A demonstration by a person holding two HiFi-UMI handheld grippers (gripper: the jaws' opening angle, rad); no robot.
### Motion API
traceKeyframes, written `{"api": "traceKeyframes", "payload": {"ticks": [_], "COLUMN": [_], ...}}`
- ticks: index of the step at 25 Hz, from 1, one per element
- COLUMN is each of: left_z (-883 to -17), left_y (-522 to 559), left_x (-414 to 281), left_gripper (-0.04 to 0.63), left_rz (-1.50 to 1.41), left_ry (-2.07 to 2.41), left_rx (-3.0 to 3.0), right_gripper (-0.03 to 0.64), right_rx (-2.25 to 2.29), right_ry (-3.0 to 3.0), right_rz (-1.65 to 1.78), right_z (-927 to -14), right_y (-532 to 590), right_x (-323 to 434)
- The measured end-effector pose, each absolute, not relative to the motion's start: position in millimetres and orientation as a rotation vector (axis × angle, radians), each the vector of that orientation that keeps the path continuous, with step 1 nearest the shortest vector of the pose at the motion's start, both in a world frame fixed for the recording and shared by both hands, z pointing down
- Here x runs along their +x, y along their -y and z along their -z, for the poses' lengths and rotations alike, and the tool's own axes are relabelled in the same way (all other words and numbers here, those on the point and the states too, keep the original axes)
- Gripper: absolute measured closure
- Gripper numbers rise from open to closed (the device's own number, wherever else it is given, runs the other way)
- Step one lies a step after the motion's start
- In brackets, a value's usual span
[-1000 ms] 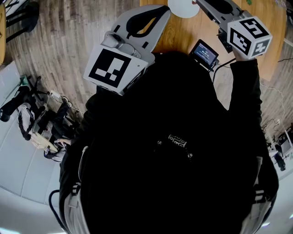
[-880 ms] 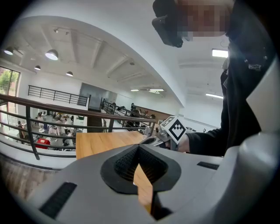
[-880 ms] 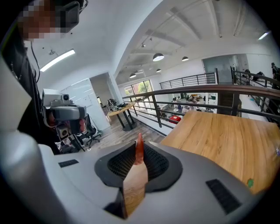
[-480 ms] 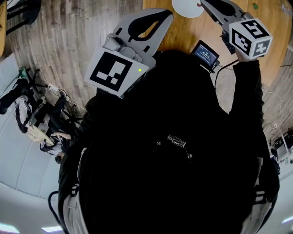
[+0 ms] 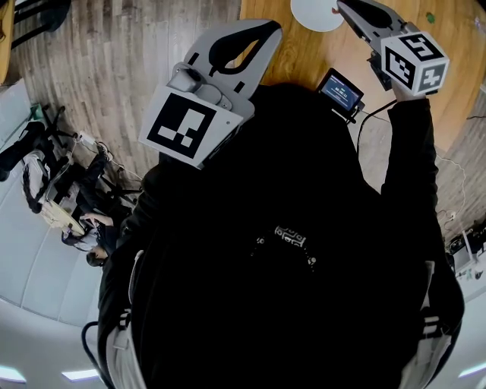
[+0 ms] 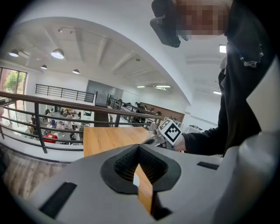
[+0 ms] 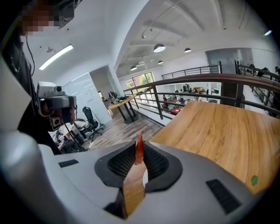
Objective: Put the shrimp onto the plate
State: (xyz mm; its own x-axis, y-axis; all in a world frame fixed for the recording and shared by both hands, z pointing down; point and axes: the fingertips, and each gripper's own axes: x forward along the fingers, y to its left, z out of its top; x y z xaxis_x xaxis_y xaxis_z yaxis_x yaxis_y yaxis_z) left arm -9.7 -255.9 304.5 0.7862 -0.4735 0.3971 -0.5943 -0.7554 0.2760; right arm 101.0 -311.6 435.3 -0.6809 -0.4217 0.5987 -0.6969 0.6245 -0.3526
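Note:
A red-orange shrimp (image 7: 139,150) stands upright, pinched between the dark pads of my right gripper (image 7: 139,153). In the head view the right gripper (image 5: 342,4) reaches over the wooden table (image 5: 304,57), and its tips sit at the right rim of the white plate (image 5: 314,12); the shrimp does not show there. A white sliver of the plate (image 7: 145,177) shows through the gap below the pads. My left gripper (image 5: 269,29) hangs at the table's near left edge, its tips together with nothing between them (image 6: 139,147). The right gripper's marker cube (image 6: 169,130) shows ahead of it.
A small device with a lit screen (image 5: 340,90) and a cable lies near the table's front edge. A small green thing (image 5: 430,17) sits on the table at the right (image 7: 254,179). A railing (image 7: 205,81) runs beyond the table. Bags and gear (image 5: 61,190) lie on the floor at the left.
The right gripper with the shrimp has sunk a little beside the plate. The left gripper has stayed about where it was.

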Motion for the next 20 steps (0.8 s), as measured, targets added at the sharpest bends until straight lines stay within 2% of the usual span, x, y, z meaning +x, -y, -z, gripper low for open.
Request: {"api": "traceKeyframes", "payload": {"ticks": [20], "left_z": [-320.9], "left_y": [245.1], "left_x": [-12.5], "left_gripper": [0.591], "left_rz": [-0.426], "left_ry": [0.86], "left_rx": [2.517], "right_gripper": [0.549], "right_rx": [0.819], "right_ry": [2.274], "right_rz": [-0.855], "right_z": [-502.4], "right_y": [309.4], "right_x": [116.7]}}
